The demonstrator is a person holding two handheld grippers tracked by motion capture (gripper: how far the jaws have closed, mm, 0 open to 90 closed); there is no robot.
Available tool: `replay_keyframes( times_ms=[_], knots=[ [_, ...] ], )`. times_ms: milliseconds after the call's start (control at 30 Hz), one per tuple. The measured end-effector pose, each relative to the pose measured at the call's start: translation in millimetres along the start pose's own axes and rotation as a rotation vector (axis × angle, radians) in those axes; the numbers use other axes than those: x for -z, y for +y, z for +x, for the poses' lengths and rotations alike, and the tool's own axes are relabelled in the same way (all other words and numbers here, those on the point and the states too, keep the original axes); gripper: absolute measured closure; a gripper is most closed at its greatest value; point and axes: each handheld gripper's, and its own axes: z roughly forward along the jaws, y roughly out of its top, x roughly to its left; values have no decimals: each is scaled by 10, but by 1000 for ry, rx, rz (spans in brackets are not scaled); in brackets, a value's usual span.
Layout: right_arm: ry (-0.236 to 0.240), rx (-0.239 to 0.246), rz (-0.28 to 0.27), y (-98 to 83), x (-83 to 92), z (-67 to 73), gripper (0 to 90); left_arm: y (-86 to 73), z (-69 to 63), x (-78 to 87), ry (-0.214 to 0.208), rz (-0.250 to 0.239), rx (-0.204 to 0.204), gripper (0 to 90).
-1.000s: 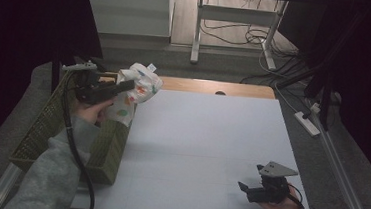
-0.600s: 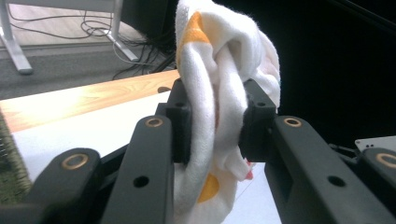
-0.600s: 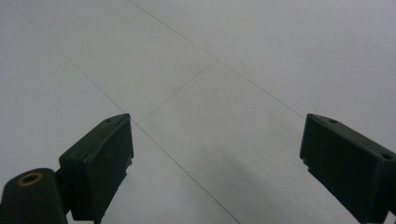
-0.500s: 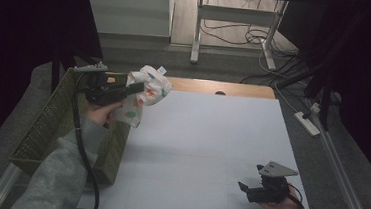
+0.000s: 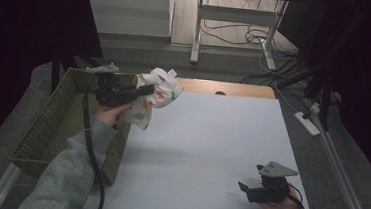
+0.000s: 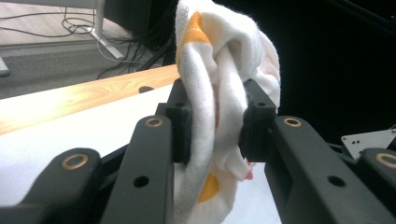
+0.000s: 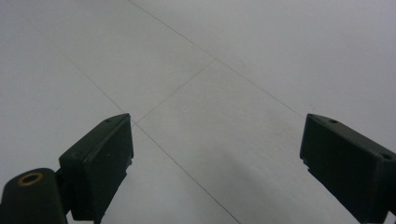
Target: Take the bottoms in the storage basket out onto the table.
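Note:
A white cloth [image 5: 156, 94] with orange and green spots hangs in the air over the table's left edge, beside the green basket [image 5: 57, 119]. My left gripper [image 5: 150, 88] is shut on it. In the left gripper view the cloth [image 6: 219, 70] is bunched and pinched between the two black pads [image 6: 181, 122], its ends drooping below. My right gripper [image 5: 243, 188] rests low at the table's near right corner, held by a hand. In the right gripper view its jaws stand wide open [image 7: 217, 163] over the bare white table [image 7: 233, 70], nothing between them.
The green wicker basket stands along the table's left side. The white tabletop [image 5: 210, 146] has a wooden strip [image 5: 235, 89] at its far edge. Behind the table are a desk leg [image 5: 196, 30], cables and a power strip [image 5: 306, 122] on the floor.
My left gripper has carried the cloth rightwards, from above the basket out over the table's left edge. The right gripper has stayed where it was.

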Motion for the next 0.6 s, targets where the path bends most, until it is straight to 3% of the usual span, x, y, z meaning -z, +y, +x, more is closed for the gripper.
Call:
replay_keyframes(
  times_ms=[600],
  knots=[
    [-1, -1, 1, 0, 1, 0, 99, -25, -132, -225, -33, 36, -17, 698]
  ],
)
